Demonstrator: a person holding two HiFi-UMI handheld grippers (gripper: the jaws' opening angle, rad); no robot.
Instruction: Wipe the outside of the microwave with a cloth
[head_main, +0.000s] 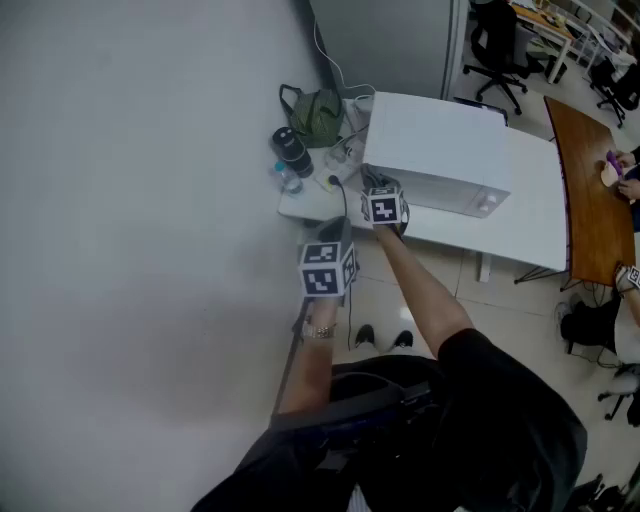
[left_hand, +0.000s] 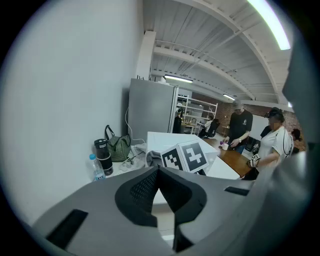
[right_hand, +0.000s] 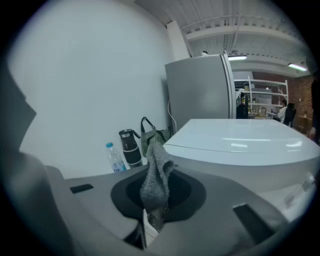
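The white microwave (head_main: 435, 150) stands on a white table (head_main: 535, 215); in the right gripper view the microwave (right_hand: 245, 145) fills the right side. My right gripper (head_main: 380, 190) is at the microwave's near left corner, shut on a grey cloth (right_hand: 156, 175) that sticks up out of its jaws (right_hand: 151, 220). Whether the cloth touches the microwave I cannot tell. My left gripper (head_main: 333, 240) hangs lower and nearer to me, off the table's front edge. Its jaws meet at the tips with nothing between them (left_hand: 158, 172). The right gripper's marker cube (left_hand: 185, 157) shows just beyond.
Left of the microwave stand a green bag (head_main: 317, 115), a black tumbler (head_main: 290, 150) and a small water bottle (head_main: 288, 182), with cables beside them. A white wall runs along the left. A brown table (head_main: 590, 190) with people and office chairs is at the right.
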